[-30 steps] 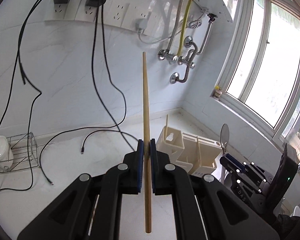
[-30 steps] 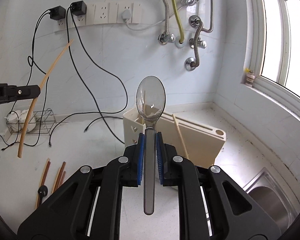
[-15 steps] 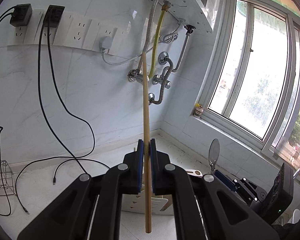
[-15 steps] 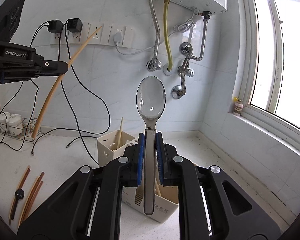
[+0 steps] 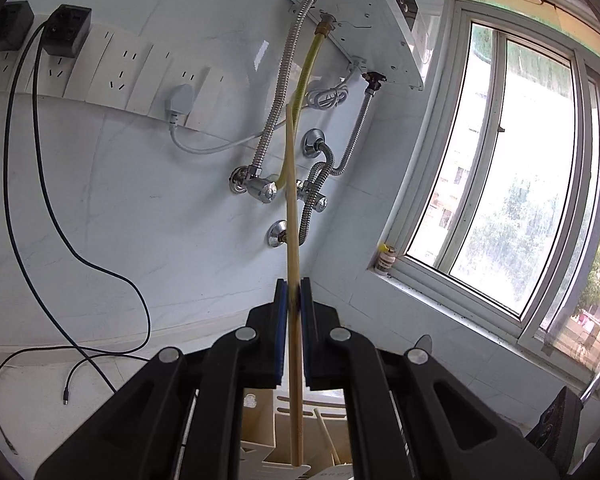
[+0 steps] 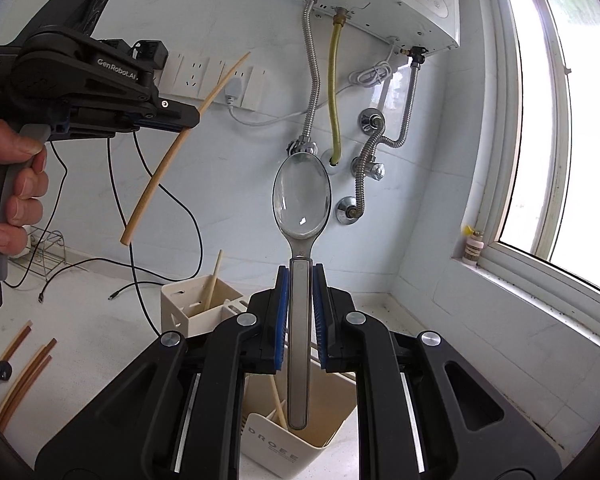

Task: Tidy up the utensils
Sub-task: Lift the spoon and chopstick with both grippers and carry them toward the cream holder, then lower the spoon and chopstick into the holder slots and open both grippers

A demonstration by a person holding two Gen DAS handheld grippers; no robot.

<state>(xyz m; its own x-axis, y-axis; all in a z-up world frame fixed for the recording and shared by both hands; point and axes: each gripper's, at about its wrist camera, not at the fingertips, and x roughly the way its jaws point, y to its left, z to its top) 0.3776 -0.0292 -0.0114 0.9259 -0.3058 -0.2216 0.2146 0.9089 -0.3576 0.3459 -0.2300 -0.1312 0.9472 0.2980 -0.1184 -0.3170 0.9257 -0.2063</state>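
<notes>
Chopstick (image 5: 293, 264), slim pale wood; spoon (image 6: 301, 216), glossy steel oval.

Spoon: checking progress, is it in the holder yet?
Not yet. The spoon is upright, clamped in the right gripper, its handle tip just above the holder.

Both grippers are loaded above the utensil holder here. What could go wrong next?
1. The spoon is pinched mid-handle, bowl up, by the right gripper; it may pivot or slip before reaching the holder.
2. The left gripper holds its chopstick tilted, so the low end may catch the holder's rim.
3. Both grippers could collide over one holder.
</notes>
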